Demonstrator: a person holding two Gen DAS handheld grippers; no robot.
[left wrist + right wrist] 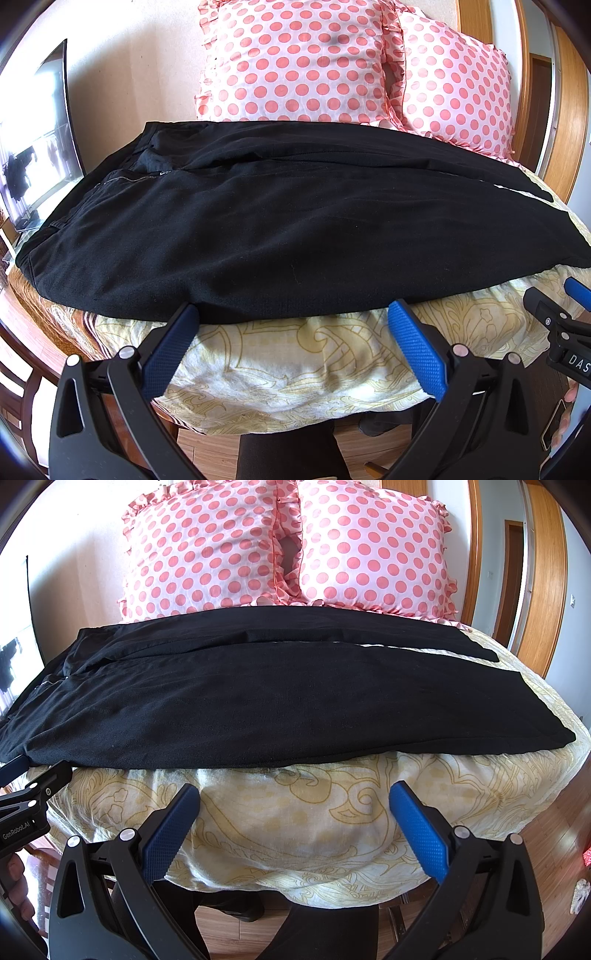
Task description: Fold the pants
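We see the black pants (pixel 295 221) spread flat across the bed's patterned yellow sheet (pixel 295 354), waistband to the left, before two polka-dot pillows (pixel 288 546). Our left gripper (pixel 295 317) and right gripper (pixel 295 801) both hang at the near edge, jaws spread wide, holding nothing.

gripper (pixel 295 314): black frame | blue textured pads (pixel 417 347) | silver screws (pixel 459 349)

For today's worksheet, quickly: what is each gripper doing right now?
Left gripper: open, holding nothing, at the near edge of the pants.
Right gripper: open, holding nothing.
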